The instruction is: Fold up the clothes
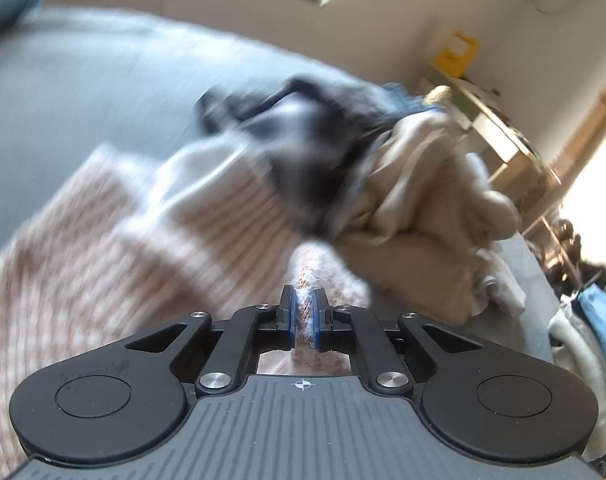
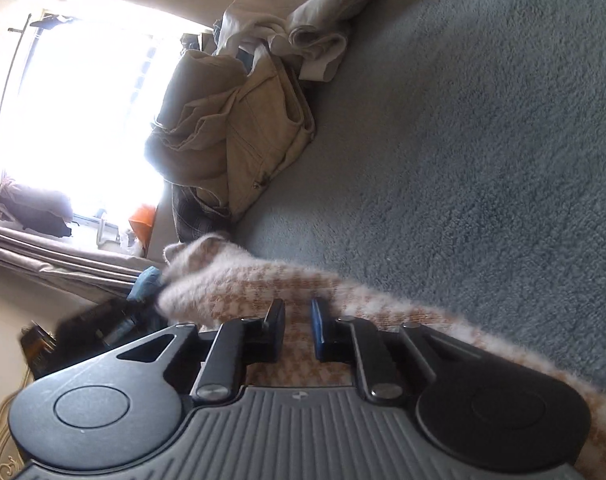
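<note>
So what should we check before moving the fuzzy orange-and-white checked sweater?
1. Left gripper pinching the fuzzy orange-and-white checked sweater: ok, fabric sits between its shut pads.
2. Right gripper gripping it: not ok, a gap shows and the knit lies beneath.
3. Grey fleecy blanket free for folding: ok.
4. Beige clothes pile apart from sweater: cannot tell.
5. Left view sharp: not ok, blurred.

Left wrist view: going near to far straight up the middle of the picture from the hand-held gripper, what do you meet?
Left hand-held gripper shut on the fuzzy orange-and-white checked knit garment → blurred dark navy garment → grey fleecy bed cover → cream wall.
</note>
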`<state>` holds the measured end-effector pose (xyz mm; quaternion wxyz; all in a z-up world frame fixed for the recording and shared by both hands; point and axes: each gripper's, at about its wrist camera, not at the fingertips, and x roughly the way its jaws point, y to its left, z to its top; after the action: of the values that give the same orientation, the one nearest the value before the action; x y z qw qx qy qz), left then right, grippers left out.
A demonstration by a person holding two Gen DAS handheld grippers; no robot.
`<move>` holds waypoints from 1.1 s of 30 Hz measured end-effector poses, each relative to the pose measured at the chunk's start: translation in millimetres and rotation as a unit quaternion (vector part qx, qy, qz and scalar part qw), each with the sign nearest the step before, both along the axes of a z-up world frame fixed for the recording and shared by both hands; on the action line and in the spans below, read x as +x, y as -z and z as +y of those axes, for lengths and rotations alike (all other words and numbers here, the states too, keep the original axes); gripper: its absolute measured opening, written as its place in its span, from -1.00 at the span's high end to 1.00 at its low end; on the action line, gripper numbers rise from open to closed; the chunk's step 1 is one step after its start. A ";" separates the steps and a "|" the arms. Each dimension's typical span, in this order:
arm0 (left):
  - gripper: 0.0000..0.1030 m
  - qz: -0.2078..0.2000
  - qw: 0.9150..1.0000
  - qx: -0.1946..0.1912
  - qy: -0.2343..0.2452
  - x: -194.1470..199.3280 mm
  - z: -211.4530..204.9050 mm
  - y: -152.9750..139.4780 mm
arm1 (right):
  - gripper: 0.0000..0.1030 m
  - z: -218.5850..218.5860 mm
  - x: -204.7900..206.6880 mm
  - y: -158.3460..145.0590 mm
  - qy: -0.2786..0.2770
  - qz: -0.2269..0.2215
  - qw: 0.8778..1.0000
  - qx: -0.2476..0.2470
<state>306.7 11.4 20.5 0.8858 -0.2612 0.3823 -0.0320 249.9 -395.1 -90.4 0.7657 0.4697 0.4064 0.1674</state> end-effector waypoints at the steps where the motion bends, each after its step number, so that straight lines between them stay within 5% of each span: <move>1: 0.88 0.002 0.999 -0.034 -0.006 -2.0 6.7 7.2 | 0.75 0.0 -0.1 0.2 -0.002 0.000 1.000 -0.002; 4: 0.74 0.003 0.993 -0.118 -0.026 0.9 22.0 18.3 | 0.75 1.2 0.0 -0.6 -0.006 -0.002 1.000 -0.012; 10: -0.17 -0.010 0.998 -0.054 -0.024 18.2 17.4 -5.9 | 0.75 6.5 -0.2 -2.5 -0.008 -0.005 1.000 -0.029; 11: -0.20 -0.002 0.999 -0.039 -0.018 29.2 13.9 -8.5 | 0.75 7.6 0.1 -2.5 -0.008 -0.005 0.999 -0.031; 18: -0.15 0.067 0.992 0.097 0.035 107.6 -31.6 -2.1 | 0.76 10.0 -0.2 -2.9 -0.013 -0.013 0.999 -0.043; 22: 0.35 0.099 0.976 0.181 0.077 119.6 -60.8 11.5 | 0.76 9.8 -0.5 -3.2 -0.015 -0.012 0.999 -0.044; 24: 0.74 0.080 0.982 0.158 0.066 112.4 -56.2 11.9 | 0.76 9.8 -0.7 -3.1 -0.017 -0.014 0.999 -0.044; 28: 0.82 -0.018 0.998 0.054 0.009 70.2 -21.4 -0.8 | 0.76 9.4 -1.5 -2.1 -0.022 -0.020 0.999 -0.043; 33: 0.93 -0.085 0.992 -0.075 -0.057 12.1 26.6 13.0 | 0.76 8.9 -3.7 0.0 -0.026 -0.033 0.998 -0.042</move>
<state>318.8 37.9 7.5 0.8934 -0.3442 0.2870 -0.0319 246.2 -386.2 -90.4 0.7932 0.4208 0.3993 0.1856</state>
